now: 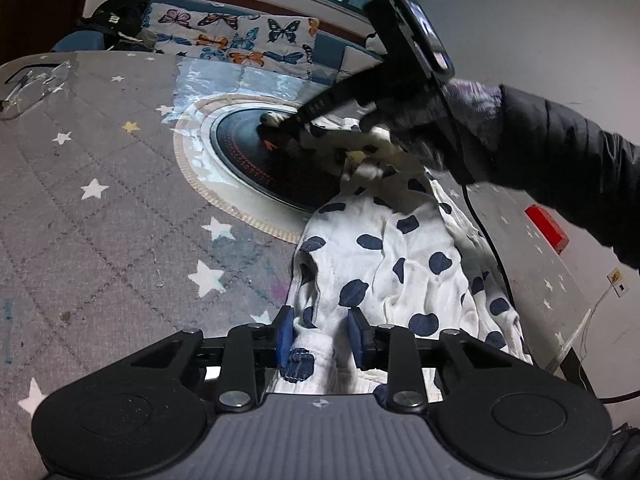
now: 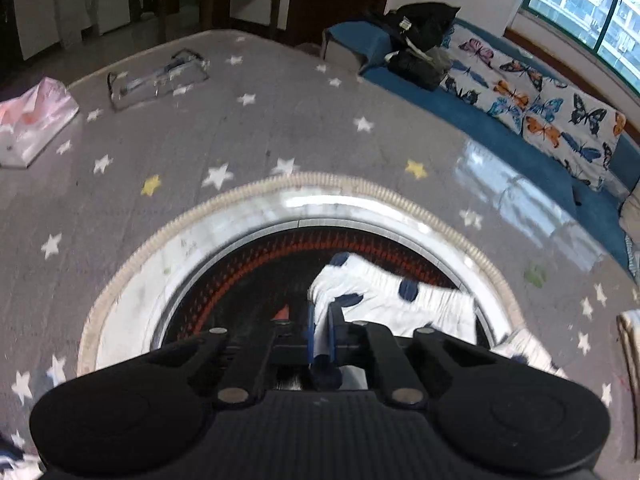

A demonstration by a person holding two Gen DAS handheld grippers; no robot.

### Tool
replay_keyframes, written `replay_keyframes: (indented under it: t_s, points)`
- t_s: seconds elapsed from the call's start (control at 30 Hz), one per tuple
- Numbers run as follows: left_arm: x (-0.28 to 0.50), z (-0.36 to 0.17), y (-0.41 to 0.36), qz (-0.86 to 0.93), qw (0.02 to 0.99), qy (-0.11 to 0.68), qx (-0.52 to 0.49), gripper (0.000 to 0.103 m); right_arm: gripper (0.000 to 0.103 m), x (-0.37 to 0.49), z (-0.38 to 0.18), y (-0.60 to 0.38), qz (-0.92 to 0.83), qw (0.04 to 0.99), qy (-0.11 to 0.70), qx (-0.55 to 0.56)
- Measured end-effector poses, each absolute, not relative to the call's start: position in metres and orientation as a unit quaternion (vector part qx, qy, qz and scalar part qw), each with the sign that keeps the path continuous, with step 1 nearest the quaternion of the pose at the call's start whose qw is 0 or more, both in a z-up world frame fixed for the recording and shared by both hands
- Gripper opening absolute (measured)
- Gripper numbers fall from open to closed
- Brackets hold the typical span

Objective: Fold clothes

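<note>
spotted garment (image 1: 384, 264) lies on the star-print tabletop (image 1: 120, 200), its far end over the round dark hob at twelve o'clock. left hand-held gripper (image 1: 320, 336) pinches the near hem; right hand-held gripper (image 2: 320, 320) clamps the far edge, likely to stretch it flat for folding.

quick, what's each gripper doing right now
left gripper: fingers around the spotted cloth, gripping it
right gripper: shut on the cloth's edge
</note>
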State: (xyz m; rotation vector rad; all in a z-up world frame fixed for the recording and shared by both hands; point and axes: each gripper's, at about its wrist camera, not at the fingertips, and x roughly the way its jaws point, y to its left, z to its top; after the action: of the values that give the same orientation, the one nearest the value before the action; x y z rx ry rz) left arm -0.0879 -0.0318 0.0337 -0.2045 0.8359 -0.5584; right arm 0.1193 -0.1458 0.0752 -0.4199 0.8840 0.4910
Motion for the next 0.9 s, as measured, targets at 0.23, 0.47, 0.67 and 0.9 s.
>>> replay_keyframes:
  t_s: [0.23, 0.47, 0.67, 0.9]
  points:
    - [-0.098, 0.039, -0.020, -0.260, 0.880, 0.382, -0.109, 0.007, 0.005, 0.137, 0.121, -0.132, 0.238, 0.879, 0.370, -0.181]
    - [-0.143, 0.061, 0.016, -0.156, 0.917, 0.339, -0.140, 0.007, 0.006, 0.159, 0.157, -0.117, 0.273, 0.907, 0.304, -0.097]
    - [-0.155, 0.056, 0.031, -0.075, 0.920, 0.355, -0.150, 0.007, 0.017, 0.159, 0.160, -0.110, 0.279, 0.904, 0.307, -0.100]
    - [-0.166, 0.056, 0.037, -0.061, 0.913, 0.377, -0.145, 0.007, 0.032, 0.134, 0.156, -0.136, 0.258, 0.892, 0.336, -0.160]
